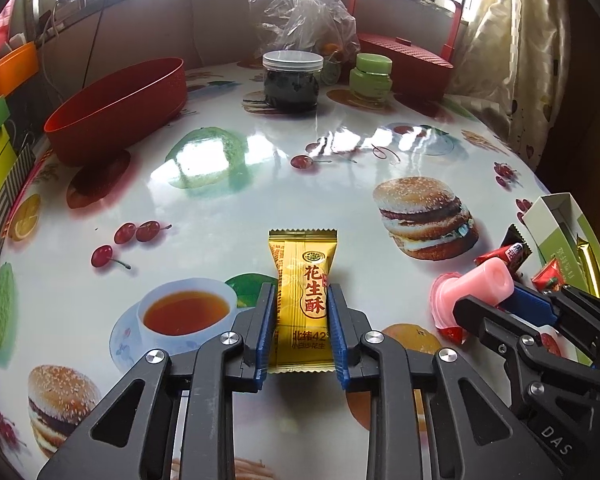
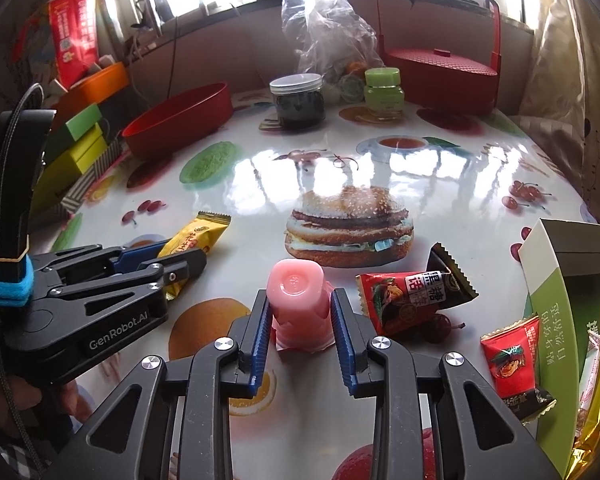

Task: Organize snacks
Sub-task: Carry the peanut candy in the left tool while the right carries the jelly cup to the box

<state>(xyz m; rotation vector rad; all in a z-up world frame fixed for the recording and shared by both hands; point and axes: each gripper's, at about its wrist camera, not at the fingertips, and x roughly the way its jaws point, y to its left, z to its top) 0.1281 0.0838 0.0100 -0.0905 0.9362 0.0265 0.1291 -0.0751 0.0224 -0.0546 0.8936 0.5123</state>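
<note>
My left gripper [image 1: 302, 300] is shut on a yellow peanut-candy packet [image 1: 303, 292] that lies on the printed tablecloth; it also shows in the right wrist view [image 2: 198, 240]. My right gripper [image 2: 300, 304] is shut on a pink jelly cup [image 2: 298, 292] standing upside down on the table; the cup also shows in the left wrist view [image 1: 480, 284]. Two red candy packets [image 2: 412, 300] [image 2: 514, 364] lie right of the cup. A green-and-white open box [image 2: 556, 312] with gold packets stands at the right edge.
A red oval basket [image 1: 120, 108] sits at the back left. A dark jar [image 1: 292, 80], a green jar [image 1: 371, 76], a clear plastic bag [image 1: 300, 12] and a red lidded carrier [image 1: 404, 56] stand at the back. Coloured boxes [image 2: 80, 144] line the left edge.
</note>
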